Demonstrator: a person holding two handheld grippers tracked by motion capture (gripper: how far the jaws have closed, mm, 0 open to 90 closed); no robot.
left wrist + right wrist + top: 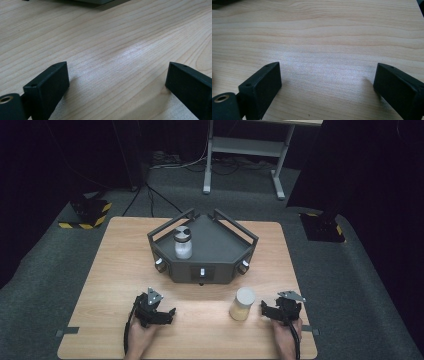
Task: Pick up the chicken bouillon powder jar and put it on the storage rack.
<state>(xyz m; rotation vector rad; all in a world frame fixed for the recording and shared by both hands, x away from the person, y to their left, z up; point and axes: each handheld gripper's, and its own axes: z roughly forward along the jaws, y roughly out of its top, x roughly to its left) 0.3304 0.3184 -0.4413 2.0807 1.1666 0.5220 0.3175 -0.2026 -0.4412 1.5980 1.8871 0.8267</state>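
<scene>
Both my hand-held grippers, left [167,312] and right [263,309], gape wide, empty; right sits just beside the jar [242,303]; a careless nudge could topple it.

Surface: a light wooden table top [107,45] with wavy brown grain running slantwise across the frame, and a pale sheen near the middle.
Gripper: the left gripper [117,80], seen from just behind its two black, blocky jaws, low over the wood.
Jaws: standing wide apart, one at the lower left and one at the lower right, with only bare wood between them.
Left jaw detail: a small hole on its top face; beside it, at the bottom corner, a black round part with a brass-coloured ring [5,99].
Shadows: soft, dark patches on the wood next to each jaw.
Far edge: a dark, blurred strip [92,2] at the top, too cropped to identify.
</scene>
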